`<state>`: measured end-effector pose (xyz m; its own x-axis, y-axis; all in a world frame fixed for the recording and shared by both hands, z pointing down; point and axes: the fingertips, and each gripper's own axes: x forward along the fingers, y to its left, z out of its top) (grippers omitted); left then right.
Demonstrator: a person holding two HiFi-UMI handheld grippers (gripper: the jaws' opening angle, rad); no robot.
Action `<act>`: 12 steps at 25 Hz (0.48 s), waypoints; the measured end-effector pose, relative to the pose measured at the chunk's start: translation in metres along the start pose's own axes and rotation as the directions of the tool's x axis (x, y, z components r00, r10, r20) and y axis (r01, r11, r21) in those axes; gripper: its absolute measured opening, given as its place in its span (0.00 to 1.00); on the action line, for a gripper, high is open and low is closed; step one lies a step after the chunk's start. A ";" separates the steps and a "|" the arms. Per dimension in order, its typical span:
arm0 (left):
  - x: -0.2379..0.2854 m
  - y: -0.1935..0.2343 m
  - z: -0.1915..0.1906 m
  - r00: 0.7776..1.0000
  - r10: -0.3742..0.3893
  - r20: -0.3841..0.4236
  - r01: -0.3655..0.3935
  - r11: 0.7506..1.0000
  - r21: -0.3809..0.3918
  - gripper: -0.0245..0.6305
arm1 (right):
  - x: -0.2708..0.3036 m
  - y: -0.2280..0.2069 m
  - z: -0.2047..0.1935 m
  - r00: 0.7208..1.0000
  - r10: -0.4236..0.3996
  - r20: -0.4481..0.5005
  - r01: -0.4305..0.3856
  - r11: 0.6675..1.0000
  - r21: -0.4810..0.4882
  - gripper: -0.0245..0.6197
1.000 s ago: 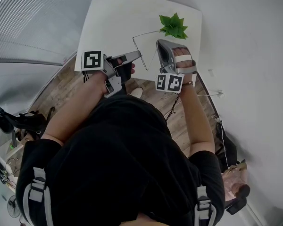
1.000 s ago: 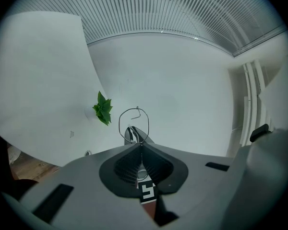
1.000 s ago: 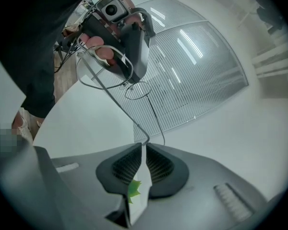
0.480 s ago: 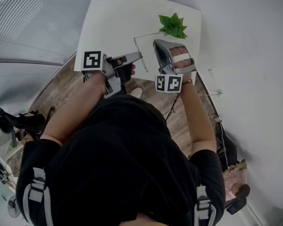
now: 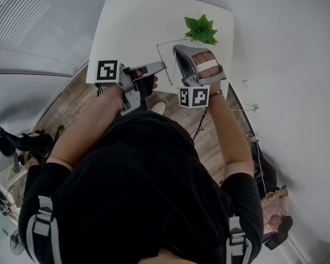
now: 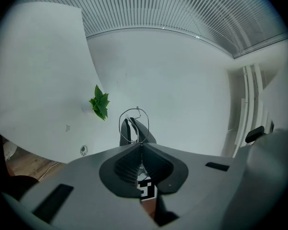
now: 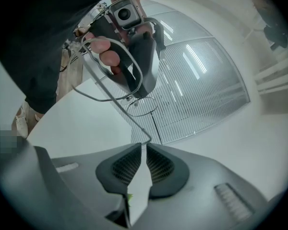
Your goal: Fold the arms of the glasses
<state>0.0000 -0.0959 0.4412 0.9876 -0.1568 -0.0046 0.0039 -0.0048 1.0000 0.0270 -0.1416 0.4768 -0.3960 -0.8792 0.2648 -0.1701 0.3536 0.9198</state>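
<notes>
Grips the glasses (image 7: 141,107) by the frame in the closed left tongs (image 6: 140,145) above the surface (image 5: 132,26); holds the narrowly parted right tongs (image 7: 143,146) at the tip of an outstretched arm (image 7: 130,118), not pinching it. Looks early: folding all left to do

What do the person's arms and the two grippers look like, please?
The left gripper and right gripper are grey plastic with dark ribbed pads. Each carries a white cube with black square markers. The person wears a black short-sleeved top and grey shoulder straps.
</notes>
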 end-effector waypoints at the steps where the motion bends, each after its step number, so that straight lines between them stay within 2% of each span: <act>1: 0.000 0.000 0.000 1.000 0.000 -0.002 0.000 1.000 0.001 0.06 | 0.000 0.000 0.002 1.000 0.000 0.005 0.000 1.000 0.000 0.11; 12: 0.002 -0.002 -0.004 1.000 -0.012 -0.014 0.012 1.000 0.003 0.06 | 0.005 0.001 0.020 0.999 0.013 0.053 -0.014 1.000 0.016 0.11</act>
<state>0.0029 -0.0928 0.4396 0.9896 -0.1427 -0.0167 0.0156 -0.0094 0.9998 0.0068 -0.1397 0.4733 -0.4456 -0.8563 0.2612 -0.1787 0.3710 0.9113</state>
